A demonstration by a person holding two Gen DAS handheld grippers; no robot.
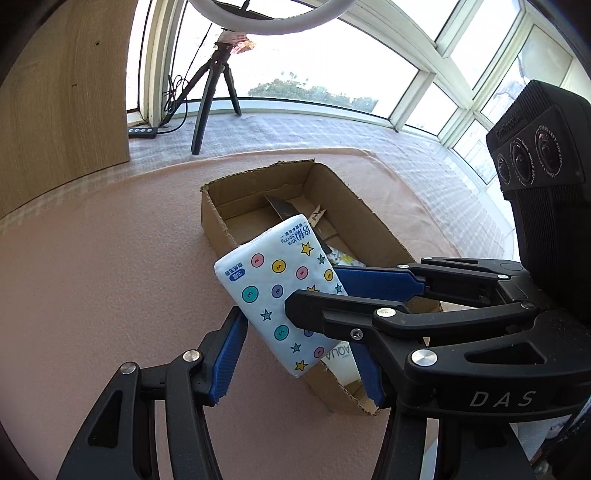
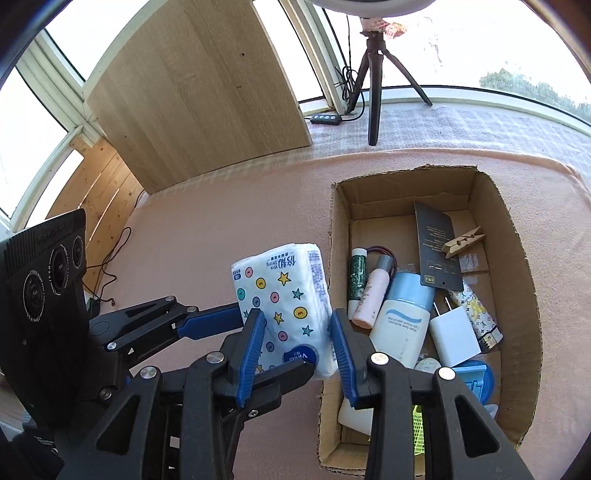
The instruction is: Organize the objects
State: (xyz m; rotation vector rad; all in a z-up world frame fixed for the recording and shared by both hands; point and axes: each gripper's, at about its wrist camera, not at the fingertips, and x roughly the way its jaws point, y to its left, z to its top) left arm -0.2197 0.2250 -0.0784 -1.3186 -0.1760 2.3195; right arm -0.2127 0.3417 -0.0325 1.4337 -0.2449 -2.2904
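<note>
Gripping tissue pack [image 2: 286, 302] between both grippers' jaws beside box [image 2: 517, 236].

You are working in a home set up for recording, in a sunlit bay-window nook. At twelve o'clock, white-framed windows [image 1: 424, 70] curve round with treetops outside them. Beneath you lies a pink blanket [image 1: 92, 277] over a quilted cover [image 1: 295, 133], more bedding than workbench. A ring light [image 1: 266, 18] on a small black tripod [image 1: 210, 96] stands at eleven o'clock, its cable remote [image 1: 142, 132] by the sill. A pale wood panel [image 2: 199, 81] leans at ten o'clock. The cardboard box [image 2: 517, 258] at two o'clock holds toiletries and a white phone charger [image 2: 454, 332], ordinary household clutter.
</note>
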